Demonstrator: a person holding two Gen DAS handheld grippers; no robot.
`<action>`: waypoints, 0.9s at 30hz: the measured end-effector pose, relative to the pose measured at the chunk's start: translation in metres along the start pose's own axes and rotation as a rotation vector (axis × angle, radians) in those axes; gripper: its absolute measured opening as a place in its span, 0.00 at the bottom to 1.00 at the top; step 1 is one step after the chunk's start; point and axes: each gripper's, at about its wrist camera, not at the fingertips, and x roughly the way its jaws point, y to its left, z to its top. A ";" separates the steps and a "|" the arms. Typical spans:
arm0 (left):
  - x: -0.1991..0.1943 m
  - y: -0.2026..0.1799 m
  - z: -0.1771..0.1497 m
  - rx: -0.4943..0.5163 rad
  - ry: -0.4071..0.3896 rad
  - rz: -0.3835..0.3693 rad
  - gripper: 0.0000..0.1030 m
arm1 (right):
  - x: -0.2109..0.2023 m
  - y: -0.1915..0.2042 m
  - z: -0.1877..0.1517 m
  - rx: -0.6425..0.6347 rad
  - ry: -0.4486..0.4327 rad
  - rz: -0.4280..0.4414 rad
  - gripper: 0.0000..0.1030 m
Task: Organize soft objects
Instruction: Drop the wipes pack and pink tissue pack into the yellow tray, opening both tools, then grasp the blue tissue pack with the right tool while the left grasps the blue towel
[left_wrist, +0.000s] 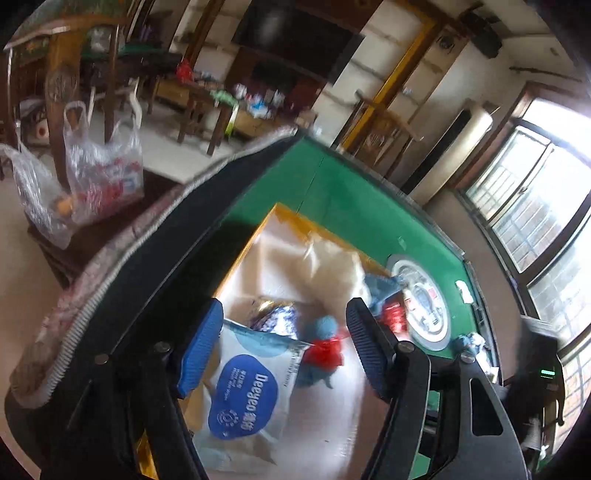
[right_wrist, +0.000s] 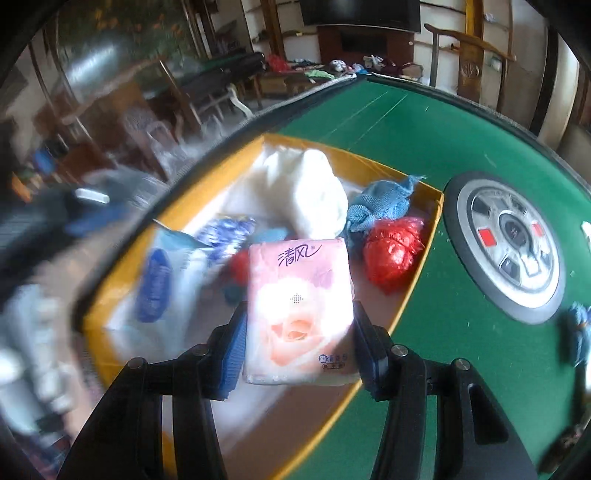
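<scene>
Right claw (right_wrist: 297, 339) grips tissue pack (right_wrist: 297, 310) between pads.

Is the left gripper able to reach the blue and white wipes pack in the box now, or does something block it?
Probably yes. The left gripper is open and empty, hovering over the box, with the wipes pack just below its fingers and nothing lying on top. The right gripper, holding the tissue pack, is nearby and might crowd it.

Both grippers, left (left_wrist: 286, 341) and right (right_wrist: 297, 341): black angular linkage arms with round silver screw heads, carrying ribbed pads that look blue through motion blur.
</scene>
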 end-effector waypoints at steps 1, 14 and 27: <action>-0.013 -0.002 -0.004 0.007 -0.026 -0.015 0.72 | 0.007 0.002 0.002 -0.013 0.006 -0.031 0.47; -0.087 0.027 -0.053 -0.141 -0.161 -0.071 0.79 | -0.039 -0.047 -0.018 0.133 -0.119 0.074 0.58; -0.043 -0.093 -0.104 0.108 0.012 -0.249 0.79 | -0.130 -0.284 -0.098 0.496 -0.204 -0.319 0.76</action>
